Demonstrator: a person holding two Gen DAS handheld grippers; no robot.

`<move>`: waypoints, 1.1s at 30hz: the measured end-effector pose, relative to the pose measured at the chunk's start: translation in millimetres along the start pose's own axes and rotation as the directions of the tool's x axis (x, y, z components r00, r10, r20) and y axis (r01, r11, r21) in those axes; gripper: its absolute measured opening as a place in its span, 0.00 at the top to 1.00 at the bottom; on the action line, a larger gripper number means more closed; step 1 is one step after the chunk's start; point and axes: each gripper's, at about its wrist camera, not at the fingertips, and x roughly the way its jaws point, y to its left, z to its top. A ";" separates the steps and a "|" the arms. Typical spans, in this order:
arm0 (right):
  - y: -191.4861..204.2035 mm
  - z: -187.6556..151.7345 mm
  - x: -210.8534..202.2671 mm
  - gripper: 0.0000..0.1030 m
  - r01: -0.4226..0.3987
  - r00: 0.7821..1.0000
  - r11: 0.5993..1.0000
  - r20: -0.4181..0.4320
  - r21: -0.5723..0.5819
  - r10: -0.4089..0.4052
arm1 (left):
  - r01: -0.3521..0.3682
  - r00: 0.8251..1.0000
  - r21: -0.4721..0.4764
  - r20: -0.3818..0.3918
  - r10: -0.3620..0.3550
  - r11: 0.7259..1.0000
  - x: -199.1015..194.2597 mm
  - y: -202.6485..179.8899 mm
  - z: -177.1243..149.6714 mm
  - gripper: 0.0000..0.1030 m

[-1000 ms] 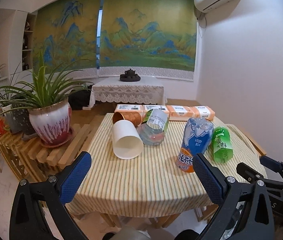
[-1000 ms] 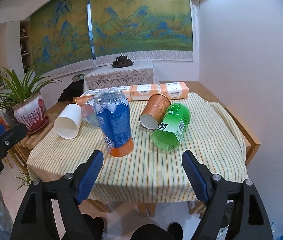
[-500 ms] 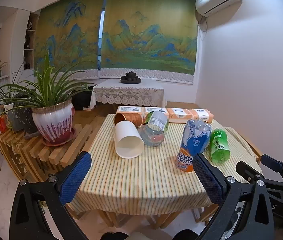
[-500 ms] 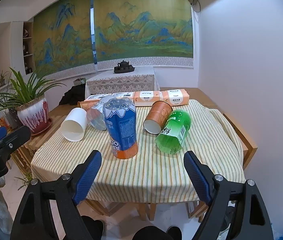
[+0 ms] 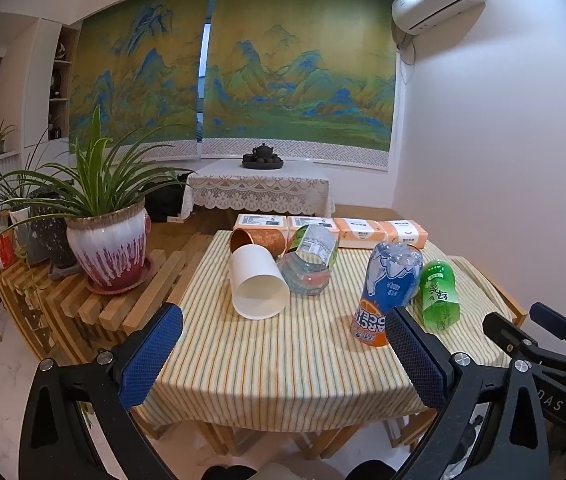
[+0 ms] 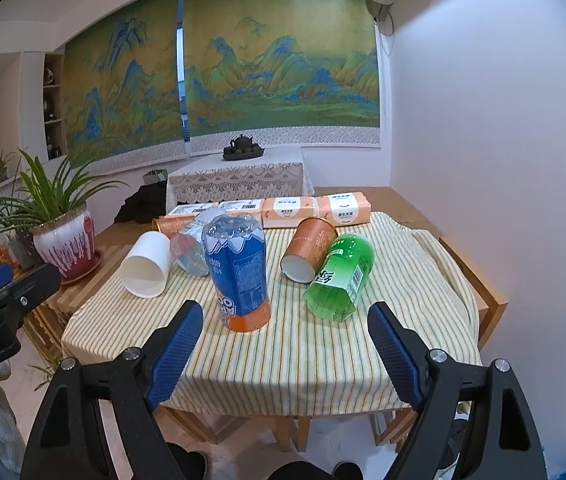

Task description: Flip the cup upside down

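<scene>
1. Both grippers have pulled back from the striped table over the last second; the cups look smaller and farther off than a moment ago, and nothing on the cloth has moved.
2. The left gripper hangs before the near edge, jaws wide apart and holding nothing; the right gripper does the same, jaws spread, empty.
3. The white cup lies on its side at the left of the table, mouth toward the near edge, just beside a clear cup also lying down; an orange cup and a green cup lie on their sides at the right.
4. The blue cup stands mouth down near the middle; it appears already flipped.
5. The retreat suggests a pause between cups; several lying cups likely remain.
</scene>
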 end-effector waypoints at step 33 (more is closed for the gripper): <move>-2.8 1.6 -10.2 0.16 0.029 0.997 1.000 0.074 -0.003 -0.029 | 0.001 1.000 -0.004 -0.001 -0.001 1.000 -0.7 -3.0 0.4 0.00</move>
